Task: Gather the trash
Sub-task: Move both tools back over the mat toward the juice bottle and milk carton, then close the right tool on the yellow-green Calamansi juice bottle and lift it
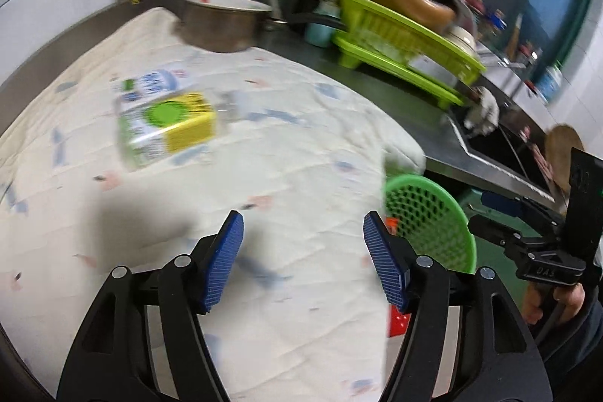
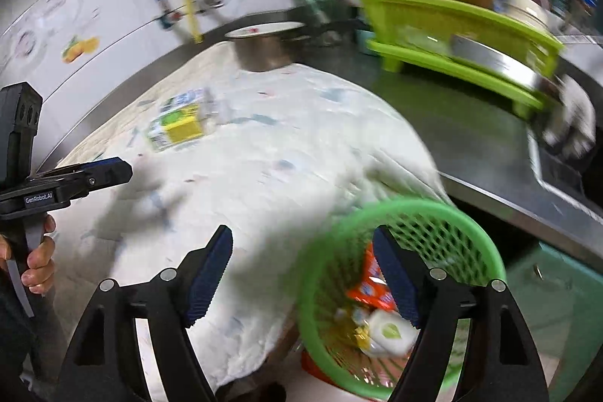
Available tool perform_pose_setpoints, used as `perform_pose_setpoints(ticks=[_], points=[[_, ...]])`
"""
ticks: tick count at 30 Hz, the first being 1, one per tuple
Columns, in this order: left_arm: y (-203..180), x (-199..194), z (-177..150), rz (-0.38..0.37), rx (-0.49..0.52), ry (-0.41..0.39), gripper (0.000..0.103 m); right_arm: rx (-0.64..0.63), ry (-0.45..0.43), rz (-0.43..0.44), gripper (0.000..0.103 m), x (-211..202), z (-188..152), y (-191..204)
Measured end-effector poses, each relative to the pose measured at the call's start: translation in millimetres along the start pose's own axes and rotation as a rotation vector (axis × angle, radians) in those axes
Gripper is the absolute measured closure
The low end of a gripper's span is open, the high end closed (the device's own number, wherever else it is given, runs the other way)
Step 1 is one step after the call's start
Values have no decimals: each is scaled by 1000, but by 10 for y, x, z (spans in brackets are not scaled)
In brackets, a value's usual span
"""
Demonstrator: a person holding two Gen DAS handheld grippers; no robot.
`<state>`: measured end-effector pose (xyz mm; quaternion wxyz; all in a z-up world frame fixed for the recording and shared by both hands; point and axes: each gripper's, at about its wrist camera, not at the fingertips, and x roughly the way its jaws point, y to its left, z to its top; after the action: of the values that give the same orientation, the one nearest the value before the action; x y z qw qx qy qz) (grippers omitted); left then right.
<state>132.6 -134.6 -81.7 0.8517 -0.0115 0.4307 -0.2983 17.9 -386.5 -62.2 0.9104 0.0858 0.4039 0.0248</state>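
A yellow and green carton (image 1: pixel 167 125) lies on the white patterned cloth (image 1: pixel 264 183), with a clear crumpled wrapper (image 1: pixel 233 108) beside it; both also show in the right wrist view, the carton (image 2: pixel 177 129) at mid left. My left gripper (image 1: pixel 303 232) is open and empty, above the cloth, short of the carton. My right gripper (image 2: pixel 303 243) is open and empty, over the edge of the green mesh basket (image 2: pixel 471 232). The basket holds an orange packet (image 2: pixel 371 285), a white cup (image 2: pixel 390 330) and yellow wrappers. The basket also shows at the left view's right (image 1: pixel 433 213).
A steel pot (image 1: pixel 222 25) stands at the cloth's far end. A lime dish rack (image 1: pixel 399 36) with a pan sits on the steel counter (image 1: pixel 414 100). A sink (image 1: pixel 508 145) lies right. The other hand-held gripper shows in each view (image 1: pixel 527 236) (image 2: pixel 75 179).
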Motion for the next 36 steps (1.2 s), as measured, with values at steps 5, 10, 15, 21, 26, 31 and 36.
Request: perform_pose_setpoints(ticks=[5,10,15,21,26,31,36], points=[[443,-170,-7,64,-64,-27,37,-121,22,61,26,303,291,399],[822,-345,-7,104,-127,-57,35,-252,47,127,21,601,540,778],[1132,-467,-23,146,-174,-79,34,-380,65,200,17,995,875,1169],[1467,-618,-81,194,-227,-101,33,-482,117,264,15,1533,1270,1454],[1734,-708,-148,225,-275,-110,33,-541,178,305,15,2000,1554,1578],[1907,-728,-231,249,-302,-103,33,-535,234,355,13,2378,1757,1561],[2023,-707,-293,258,-326,-94,33,-550,301,394,13,2630,1798,1562]])
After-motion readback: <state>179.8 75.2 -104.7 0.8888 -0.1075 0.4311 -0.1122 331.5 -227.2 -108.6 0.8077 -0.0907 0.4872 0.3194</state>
